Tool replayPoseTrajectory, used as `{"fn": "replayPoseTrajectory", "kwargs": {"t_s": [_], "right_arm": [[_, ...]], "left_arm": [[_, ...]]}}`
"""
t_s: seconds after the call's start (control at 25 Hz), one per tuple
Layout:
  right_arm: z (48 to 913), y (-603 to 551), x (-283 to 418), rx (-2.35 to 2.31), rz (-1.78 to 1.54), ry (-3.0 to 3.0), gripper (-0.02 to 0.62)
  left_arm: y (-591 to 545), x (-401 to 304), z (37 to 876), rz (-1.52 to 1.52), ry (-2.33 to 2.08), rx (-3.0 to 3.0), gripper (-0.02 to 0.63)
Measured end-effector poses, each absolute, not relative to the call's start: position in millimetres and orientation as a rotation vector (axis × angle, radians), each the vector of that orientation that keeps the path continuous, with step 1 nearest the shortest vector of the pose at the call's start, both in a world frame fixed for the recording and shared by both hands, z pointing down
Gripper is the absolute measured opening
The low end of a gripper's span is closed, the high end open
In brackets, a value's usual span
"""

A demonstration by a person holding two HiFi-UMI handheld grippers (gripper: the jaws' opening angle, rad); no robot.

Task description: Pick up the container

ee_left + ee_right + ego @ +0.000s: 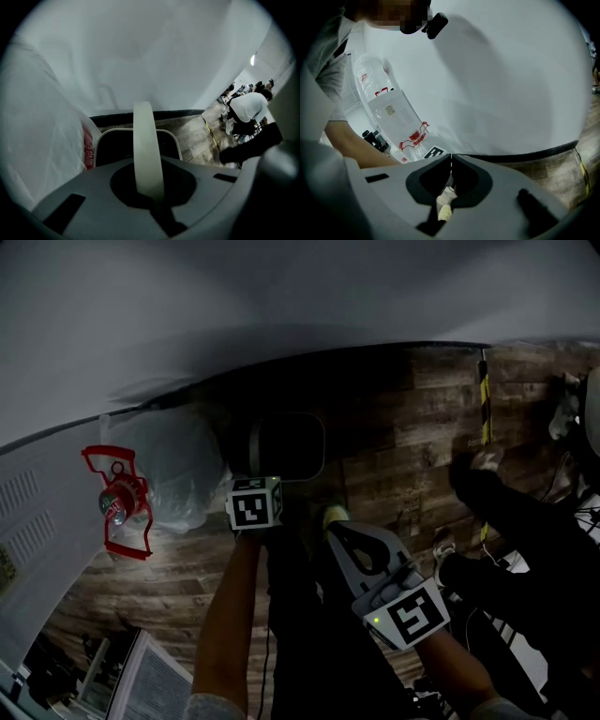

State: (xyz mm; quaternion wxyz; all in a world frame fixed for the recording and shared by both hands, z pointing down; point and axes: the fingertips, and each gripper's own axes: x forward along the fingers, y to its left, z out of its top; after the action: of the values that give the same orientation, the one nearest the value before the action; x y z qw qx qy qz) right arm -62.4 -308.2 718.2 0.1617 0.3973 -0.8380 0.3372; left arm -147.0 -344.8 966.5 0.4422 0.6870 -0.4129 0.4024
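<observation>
Far left, against a white vented panel (28, 521): a clear bottle (118, 504) in a red carrier, just beside a cloudy plastic bag (178, 470) on the plank floor (394, 465). Next rightward, the left gripper (148, 165), aimed steeply down and clamped on a pale handle (147, 131), by the look of it the carrying band of the container (287, 448). Just beyond and below those jaws, at the foot of the white wall (281, 306), the container itself: dark inside, light-rimmed, mouth up, just beside the bag on its left. Hard to tell whether resting on the floor or already clear of it. Handle running lengthwise straight away from the left gripper, across the middle of the opening, and so gripped across its narrow width. Farther right and nearer the person, the right gripper (331, 525): tips meeting with nothing between the pads, angled toward the container but apart from it. Clearly the left hand's job, then, being the one on the handle; probably only a straight rise needed, keeping the band upright to avoid a swing into the bag. Far right: a yellow-and-black striped strip (485, 395) on the floor and dark-clad legs (525, 531) of bystanders, well apart from the container.
</observation>
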Motion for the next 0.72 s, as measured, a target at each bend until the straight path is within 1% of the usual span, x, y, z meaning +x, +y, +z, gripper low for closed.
{"fn": "replayPoseTrajectory", "kwargs": {"t_s": [0.2,0.36,0.52,0.72], "right_arm": [[708.8,-306.1,-65.8,1.130,0.957,-2.384,0.026],[688.5,-304.9,-56.9,1.150,0.942,-2.393,0.025],[669.6,-306.0,-42.4,1.170,0.912,-2.392,0.026],[644.4,-305.8,-24.5,1.201,0.882,-2.380,0.026]], "left_arm": [[-336.0,-161.2,961.0,1.099,-1.020,1.620,0.012],[-325.1,-145.1,952.1,1.116,-0.964,1.564,0.012],[-317.7,-125.6,931.4,1.213,-0.903,1.629,0.012],[-296.9,-120.9,896.2,1.259,-0.855,1.588,0.012]]}}
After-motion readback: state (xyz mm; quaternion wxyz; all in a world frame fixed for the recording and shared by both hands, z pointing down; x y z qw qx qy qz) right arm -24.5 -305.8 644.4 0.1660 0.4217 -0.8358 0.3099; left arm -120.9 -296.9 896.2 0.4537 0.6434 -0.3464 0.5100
